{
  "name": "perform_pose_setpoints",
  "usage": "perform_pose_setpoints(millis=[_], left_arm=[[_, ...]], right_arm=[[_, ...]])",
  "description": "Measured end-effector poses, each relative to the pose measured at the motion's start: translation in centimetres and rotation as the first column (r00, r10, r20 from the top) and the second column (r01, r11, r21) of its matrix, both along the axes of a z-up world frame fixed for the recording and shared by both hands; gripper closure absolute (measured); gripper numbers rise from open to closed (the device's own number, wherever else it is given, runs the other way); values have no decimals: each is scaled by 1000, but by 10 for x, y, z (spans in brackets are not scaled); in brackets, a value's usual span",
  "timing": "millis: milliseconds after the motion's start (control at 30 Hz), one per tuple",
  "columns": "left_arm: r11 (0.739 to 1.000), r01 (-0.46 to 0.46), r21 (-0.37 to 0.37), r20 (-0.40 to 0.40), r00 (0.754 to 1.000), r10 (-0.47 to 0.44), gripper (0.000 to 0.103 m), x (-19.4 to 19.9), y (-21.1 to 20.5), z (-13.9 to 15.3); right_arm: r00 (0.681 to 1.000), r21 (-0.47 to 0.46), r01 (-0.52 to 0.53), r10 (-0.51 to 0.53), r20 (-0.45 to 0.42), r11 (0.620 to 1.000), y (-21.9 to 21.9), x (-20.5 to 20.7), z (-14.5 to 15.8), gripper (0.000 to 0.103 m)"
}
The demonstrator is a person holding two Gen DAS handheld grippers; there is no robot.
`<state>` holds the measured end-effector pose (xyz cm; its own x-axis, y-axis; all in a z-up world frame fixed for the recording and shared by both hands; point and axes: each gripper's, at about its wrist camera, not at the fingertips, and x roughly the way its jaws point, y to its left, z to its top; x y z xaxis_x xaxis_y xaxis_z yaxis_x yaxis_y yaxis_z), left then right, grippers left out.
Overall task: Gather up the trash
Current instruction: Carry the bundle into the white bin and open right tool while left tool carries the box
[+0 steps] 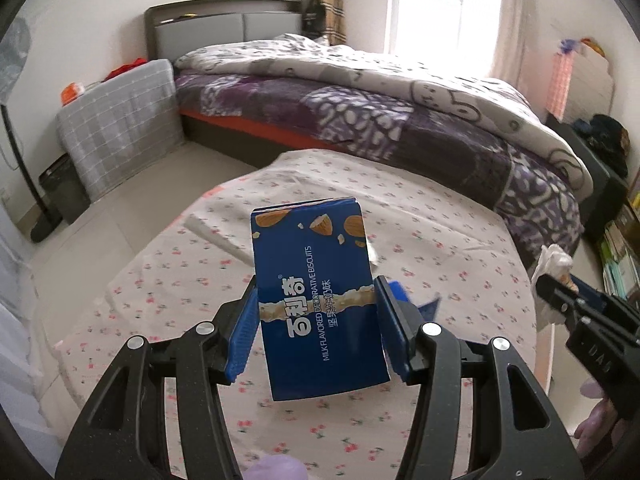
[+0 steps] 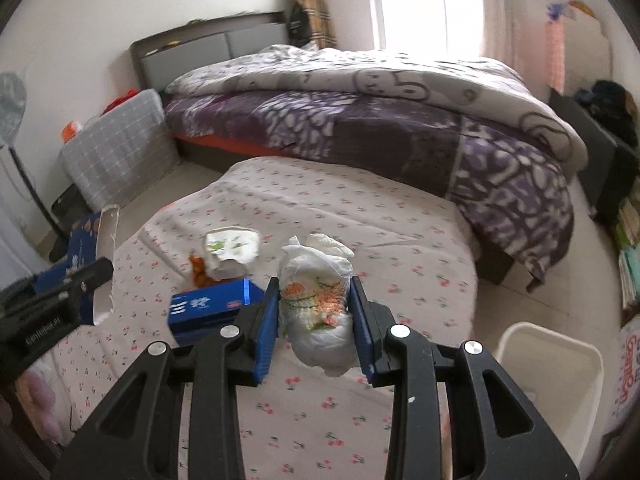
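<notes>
Left gripper (image 1: 316, 320) tight around blue biscuit box (image 1: 316, 300), right gripper (image 2: 314, 320) around rolled diaper (image 2: 316, 304).

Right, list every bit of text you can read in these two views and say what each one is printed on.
"MILK FLAVORED DECORATIVE BISCUITS": blue biscuit box clamped in the left gripper, beside large Chinese brand characters, "百利奇".
"UA": right gripper's black body, seen in the left wrist view; the rest is cut off.
"Gantleman.AI", roughly: left gripper's body in the right wrist view, blurred.
Second blue box on the tablecloth: white print, too blurred.
Crumpled diaper: pattern only.
</notes>
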<state>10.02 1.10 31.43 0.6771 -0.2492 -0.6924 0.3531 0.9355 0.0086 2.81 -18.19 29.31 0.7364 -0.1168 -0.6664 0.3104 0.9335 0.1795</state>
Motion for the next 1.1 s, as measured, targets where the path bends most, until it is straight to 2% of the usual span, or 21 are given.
perform_pose_setpoints(millis=[600,1100], left_arm=[[986,159,44,6,987,-160,51,-43,-83,-17],[956,283,76,-6,959,-284,51,-80,-141,-30]], right_arm=[[982,67,190,-191,7,979,-81,-58,3,69],[927,90,375,-372,-50,923,-151,-117,-4,68]])
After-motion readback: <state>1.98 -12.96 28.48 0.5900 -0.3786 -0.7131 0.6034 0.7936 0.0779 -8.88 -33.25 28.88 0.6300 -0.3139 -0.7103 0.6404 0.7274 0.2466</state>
